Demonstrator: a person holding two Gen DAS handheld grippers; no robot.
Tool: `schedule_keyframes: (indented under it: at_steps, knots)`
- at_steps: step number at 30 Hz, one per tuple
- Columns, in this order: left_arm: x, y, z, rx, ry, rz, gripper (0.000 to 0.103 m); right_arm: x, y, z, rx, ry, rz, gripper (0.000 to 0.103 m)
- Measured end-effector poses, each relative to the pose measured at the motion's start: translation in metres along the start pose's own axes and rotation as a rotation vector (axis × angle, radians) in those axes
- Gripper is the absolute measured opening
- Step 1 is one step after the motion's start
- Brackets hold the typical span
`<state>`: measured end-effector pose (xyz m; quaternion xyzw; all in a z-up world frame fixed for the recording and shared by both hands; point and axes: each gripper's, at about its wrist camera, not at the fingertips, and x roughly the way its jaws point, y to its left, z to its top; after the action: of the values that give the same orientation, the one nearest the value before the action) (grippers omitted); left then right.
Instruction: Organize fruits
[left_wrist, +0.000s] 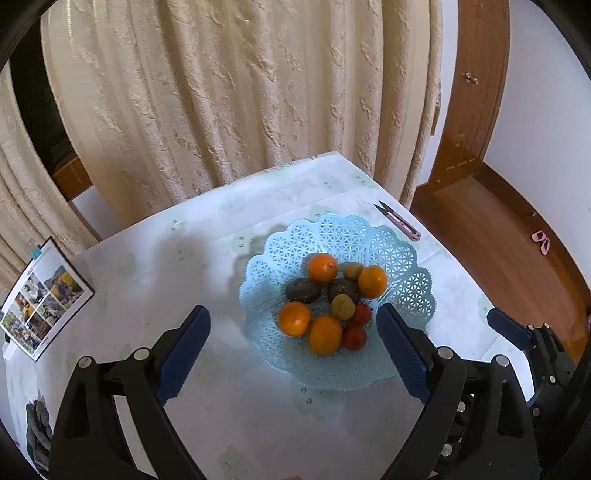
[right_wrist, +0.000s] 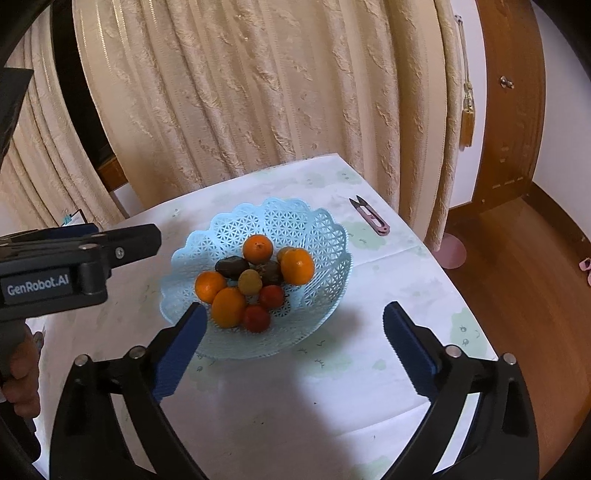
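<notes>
A light blue lattice basket (left_wrist: 406, 258) (right_wrist: 317, 229) sits on the white table and holds all the fruit. In it are several oranges (left_wrist: 323, 267) (right_wrist: 258, 248), two small red fruits (left_wrist: 354, 336) (right_wrist: 256, 318), two dark brown fruits (left_wrist: 303, 290) (right_wrist: 232, 267) and yellow-green ones (left_wrist: 342, 306) (right_wrist: 249, 282). My left gripper (left_wrist: 293, 314) hovers above the basket's near-left side, open, with nothing between its blue pads. My right gripper (right_wrist: 295, 309) is open over the basket's near-right rim, also holding nothing. The left gripper's body (right_wrist: 74, 266) shows in the right wrist view, held by a hand (right_wrist: 22, 380).
Pink thread snips (left_wrist: 400, 221) (right_wrist: 371, 216) lie near the table's far right corner. A photo booklet (left_wrist: 44, 299) rests at the left edge. Cream curtains hang behind the table. The table's right edge drops to a wooden floor (right_wrist: 517, 295).
</notes>
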<state>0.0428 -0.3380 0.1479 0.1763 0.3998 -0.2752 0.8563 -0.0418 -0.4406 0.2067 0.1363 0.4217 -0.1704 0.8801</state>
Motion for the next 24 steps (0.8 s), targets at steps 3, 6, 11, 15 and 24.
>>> schedule_keyframes:
  at_steps: [3,6,11,15,24]
  knots:
    - [-0.004,0.004,-0.001,-0.016,-0.001,0.008,0.091,0.000,0.003,0.000,-0.013,0.010,-0.002,0.100]
    - [-0.009,0.007,-0.003,-0.026,-0.006,0.024,0.092,-0.001,0.007,0.000,-0.027,0.014,-0.005,0.100]
    - [-0.015,0.010,-0.008,-0.022,-0.013,0.058,0.094,-0.001,0.011,0.000,-0.042,0.017,-0.008,0.100]
    - [-0.015,0.012,-0.011,-0.026,-0.006,0.064,0.094,0.000,0.014,0.001,-0.052,0.022,-0.012,0.100]
    - [-0.009,0.015,-0.019,-0.037,0.023,0.083,0.094,0.006,0.020,0.006,-0.072,0.033,-0.027,0.100]
